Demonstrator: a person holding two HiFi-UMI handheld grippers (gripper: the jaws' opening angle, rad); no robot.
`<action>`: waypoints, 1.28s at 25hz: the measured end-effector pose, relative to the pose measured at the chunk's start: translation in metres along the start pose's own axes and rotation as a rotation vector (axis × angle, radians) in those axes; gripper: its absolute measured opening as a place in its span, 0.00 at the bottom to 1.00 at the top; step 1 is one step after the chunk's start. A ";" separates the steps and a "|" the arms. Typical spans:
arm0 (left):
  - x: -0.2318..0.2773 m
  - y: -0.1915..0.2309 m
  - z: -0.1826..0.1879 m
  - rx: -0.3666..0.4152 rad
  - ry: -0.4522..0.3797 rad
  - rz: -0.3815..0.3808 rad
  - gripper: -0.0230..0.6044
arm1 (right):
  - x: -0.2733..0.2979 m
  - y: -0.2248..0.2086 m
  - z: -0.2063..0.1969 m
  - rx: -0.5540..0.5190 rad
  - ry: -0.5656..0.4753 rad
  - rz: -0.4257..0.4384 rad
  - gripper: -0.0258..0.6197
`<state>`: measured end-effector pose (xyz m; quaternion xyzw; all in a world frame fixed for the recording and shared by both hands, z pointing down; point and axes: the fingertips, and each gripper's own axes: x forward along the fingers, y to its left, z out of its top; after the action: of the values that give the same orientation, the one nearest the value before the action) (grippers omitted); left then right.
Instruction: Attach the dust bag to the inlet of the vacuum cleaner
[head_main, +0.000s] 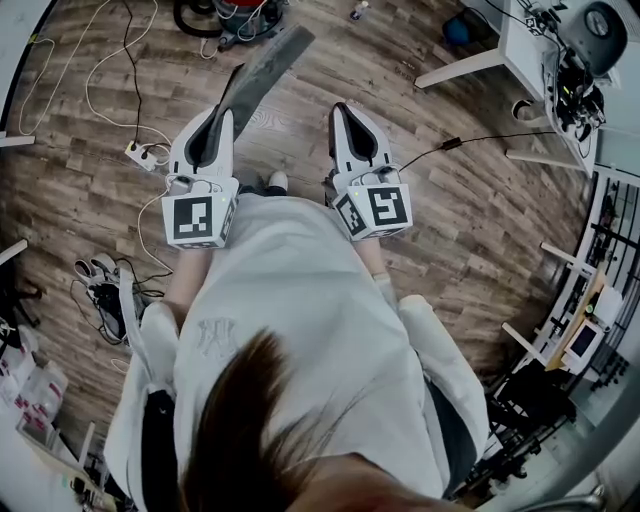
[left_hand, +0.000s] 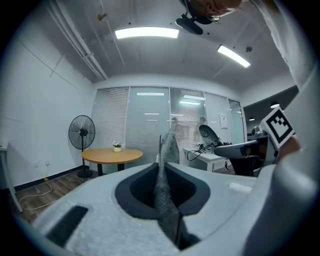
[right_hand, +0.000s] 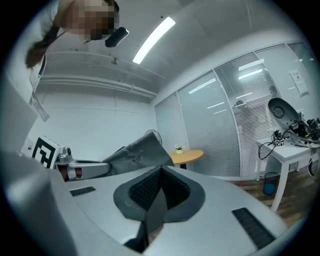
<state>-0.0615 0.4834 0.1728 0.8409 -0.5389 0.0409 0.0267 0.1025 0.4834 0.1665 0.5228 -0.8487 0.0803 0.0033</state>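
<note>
I find the left gripper (head_main: 215, 125) clamped on one end of the grey dust bag (head_main: 265, 68), which juts forward from its jaws, above the wood floor (head_main: 450, 220). The right gripper (head_main: 352, 120) sits alongside, jaws fully together, nothing between them.

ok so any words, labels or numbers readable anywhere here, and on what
No text can be read.
Sheet on the glass wall: print too small.
Emblem on the person's shirt: too blurred.
Marker cubes: black-and-white squares only, no letters.
</note>
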 end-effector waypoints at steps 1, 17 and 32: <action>0.000 -0.002 -0.001 -0.003 0.001 0.004 0.10 | -0.002 -0.002 -0.001 0.010 0.000 0.001 0.04; 0.068 0.059 -0.002 -0.035 0.041 0.004 0.10 | 0.070 -0.028 -0.002 0.062 0.038 -0.028 0.04; 0.159 0.191 0.018 -0.026 0.032 0.017 0.10 | 0.206 -0.031 0.031 0.044 0.011 -0.081 0.04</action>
<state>-0.1682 0.2583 0.1708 0.8352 -0.5459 0.0476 0.0459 0.0390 0.2829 0.1589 0.5563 -0.8248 0.1016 -0.0003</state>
